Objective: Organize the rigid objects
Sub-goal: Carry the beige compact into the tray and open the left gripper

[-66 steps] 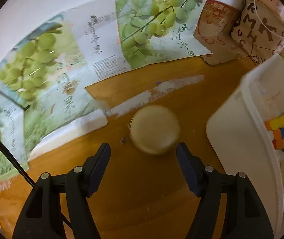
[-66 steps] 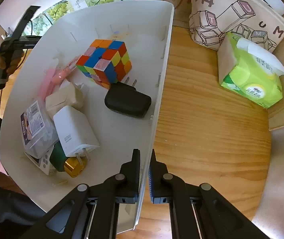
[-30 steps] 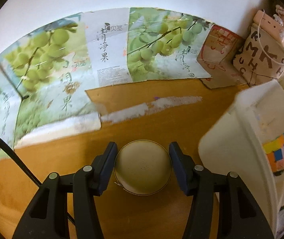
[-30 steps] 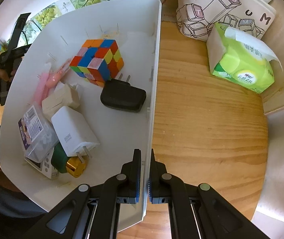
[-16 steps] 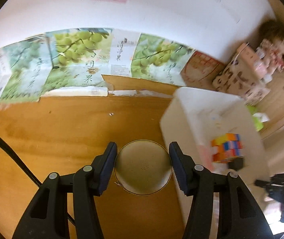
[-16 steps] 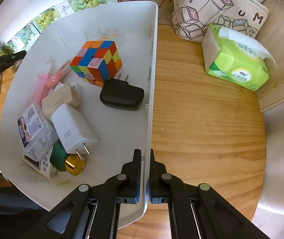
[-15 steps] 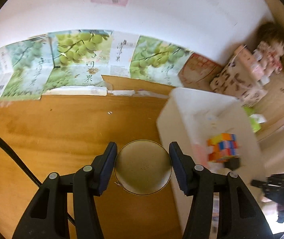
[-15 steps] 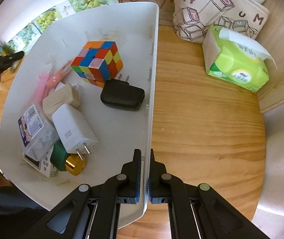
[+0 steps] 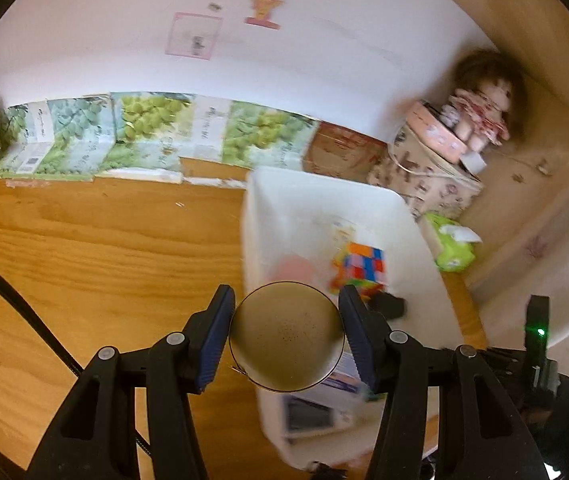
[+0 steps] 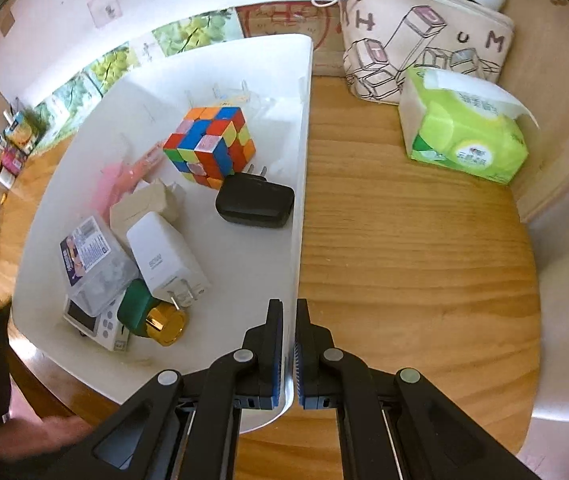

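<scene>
My left gripper point(image 9: 286, 336) is shut on a round tan tin point(image 9: 286, 336) and holds it in the air above the near left edge of the white bin point(image 9: 324, 196). My right gripper point(image 10: 289, 344) is shut on the bin's right wall point(image 10: 299, 184). Inside the bin lie a colour cube point(image 10: 210, 146), a black charger point(image 10: 254, 202), a white charger point(image 10: 166, 258), a clear box point(image 10: 92, 266), a green bottle with a gold cap point(image 10: 152, 316), a beige block point(image 10: 144, 204) and pink items point(image 10: 124, 176).
A green tissue pack point(image 10: 464, 140) and a printed canvas bag point(image 10: 416, 48) stand right of the bin on the wooden table point(image 10: 404, 260). A doll point(image 9: 480, 108) sits at the back corner. Grape-print cardboard point(image 9: 144, 136) lines the wall.
My left gripper closed on the tin, lifted it off the table and carried it right, over the bin's edge. My right gripper kept its hold on the bin wall.
</scene>
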